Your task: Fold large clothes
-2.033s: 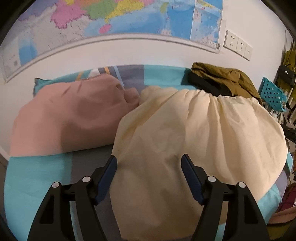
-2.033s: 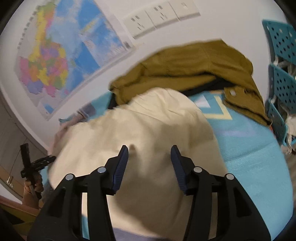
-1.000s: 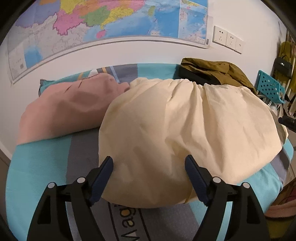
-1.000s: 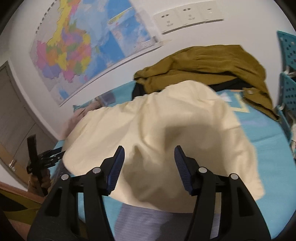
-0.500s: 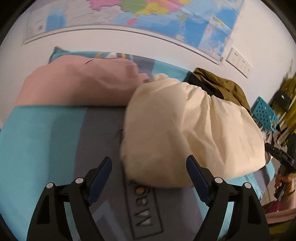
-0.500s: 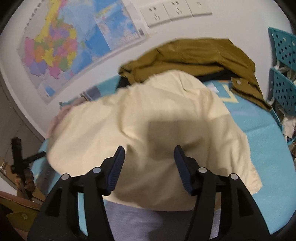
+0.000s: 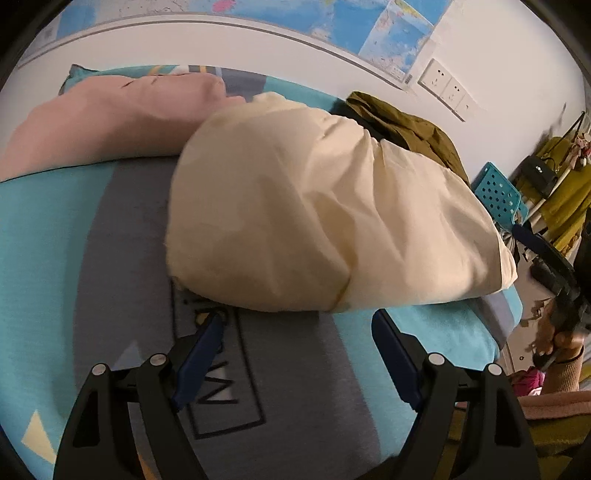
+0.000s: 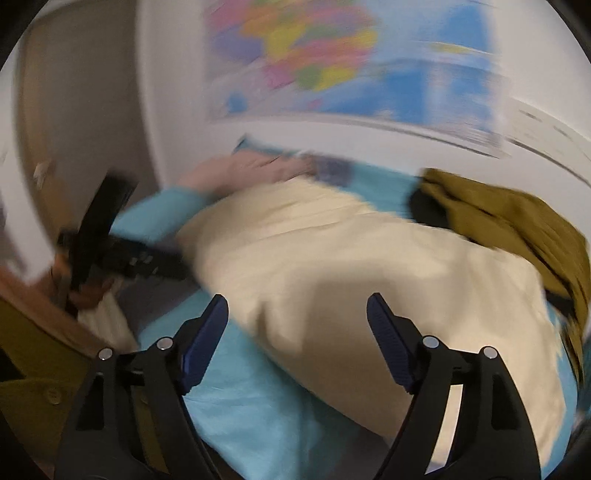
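Note:
A large cream cloth lies folded in a puffy heap across the teal and grey bed sheet. My left gripper hovers open over the sheet, just short of the cloth's near edge, with nothing between its fingers. In the blurred right wrist view the same cream cloth lies beyond my right gripper. Its jaws are opening and stand wide, with no fabric pinched between them. Each gripper shows in the other's view: the right gripper at the bed's right edge, the left gripper at the left.
A pink cover lies at the head of the bed. An olive jacket is heaped against the wall. A teal perforated chair and hanging clothes stand to the right. A map and sockets are on the wall.
The right gripper's jaws have widened and its view has swung and rolled leftwards, now blurred. The left gripper has turned and drawn back, so the cloth's edge now lies beyond its fingertips.

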{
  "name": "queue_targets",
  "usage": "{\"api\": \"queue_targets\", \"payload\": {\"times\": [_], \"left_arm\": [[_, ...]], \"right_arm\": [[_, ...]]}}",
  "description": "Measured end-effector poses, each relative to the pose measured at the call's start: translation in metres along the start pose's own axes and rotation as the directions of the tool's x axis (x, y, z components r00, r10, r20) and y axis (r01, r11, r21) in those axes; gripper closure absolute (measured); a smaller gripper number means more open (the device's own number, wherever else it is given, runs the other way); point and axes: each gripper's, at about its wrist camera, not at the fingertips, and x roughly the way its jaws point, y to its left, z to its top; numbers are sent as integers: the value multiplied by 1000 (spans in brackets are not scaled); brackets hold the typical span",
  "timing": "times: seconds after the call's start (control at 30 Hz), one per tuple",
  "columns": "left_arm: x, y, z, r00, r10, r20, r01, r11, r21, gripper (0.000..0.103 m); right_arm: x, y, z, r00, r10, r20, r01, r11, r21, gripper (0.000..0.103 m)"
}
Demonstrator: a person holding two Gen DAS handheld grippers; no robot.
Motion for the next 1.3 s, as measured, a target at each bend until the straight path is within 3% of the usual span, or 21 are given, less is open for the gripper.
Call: {"api": "queue_targets", "payload": {"times": [0.13, 0.2, 0.27, 0.33, 0.37, 0.47, 0.6, 0.7, 0.83, 0.93, 1.07, 1.13, 1.17, 1.2, 1.3], "left_arm": [[3, -5, 0, 999, -40, -6, 40, 999, -3, 22], [5, -7, 0, 999, -49, -8, 49, 999, -9, 22], [6, -9, 0, 997, -70, -10, 70, 997, -10, 22], [8, -11, 0, 996, -86, -12, 86, 996, -16, 21], [9, -12, 1, 995, -100, -15, 100, 995, -22, 21], [13, -14, 5, 990, -141, -23, 141, 989, -35, 20], [20, -15, 9, 980, -195, -27, 193, 979, -65, 20], [24, -15, 15, 974, -227, -21, 224, 970, -99, 20], [31, -8, 29, 961, -274, 26, 274, 944, -185, 17], [42, 1, 38, 941, -336, 36, 334, 906, -260, 15], [45, -5, 50, 939, -338, 69, 344, 902, -262, 16], [38, -3, 46, 910, -397, 118, 414, 874, -256, 16], [32, 0, 43, 888, -435, 148, 459, 853, -248, 16], [27, 3, 40, 882, -440, 168, 470, 848, -245, 15], [31, 15, 39, 887, -429, 170, 462, 830, -312, 14]], "right_arm": [[51, 43, 3, 996, 12, -87, -26, 986, -165, 26], [73, 60, -1, 994, -59, -95, 32, 964, -265, 18], [90, 72, -5, 987, -136, -89, 96, 931, -353, 17], [100, 75, -8, 978, -192, -83, 146, 912, -384, 21], [102, 74, -8, 975, -205, -81, 159, 909, -385, 28], [101, 63, -4, 980, -186, -72, 150, 927, -344, 47], [93, 40, 7, 991, -108, -76, 88, 969, -229, 63], [85, 28, 15, 997, -44, -63, 36, 991, -132, 69], [79, 13, 20, 999, 27, -45, -28, 1000, -15, 71], [79, 12, 19, 999, 33, -38, -33, 999, 6, 72], [76, 17, 17, 999, 30, -26, -30, 999, 12, 74], [76, 12, 17, 999, 42, -24, -41, 999, 36, 74], [75, 10, 16, 998, 55, -28, -53, 997, 54, 75], [76, 10, 14, 998, 59, -31, -57, 997, 57, 74], [80, 19, 11, 997, 51, -54, -49, 998, 37, 72]]}}
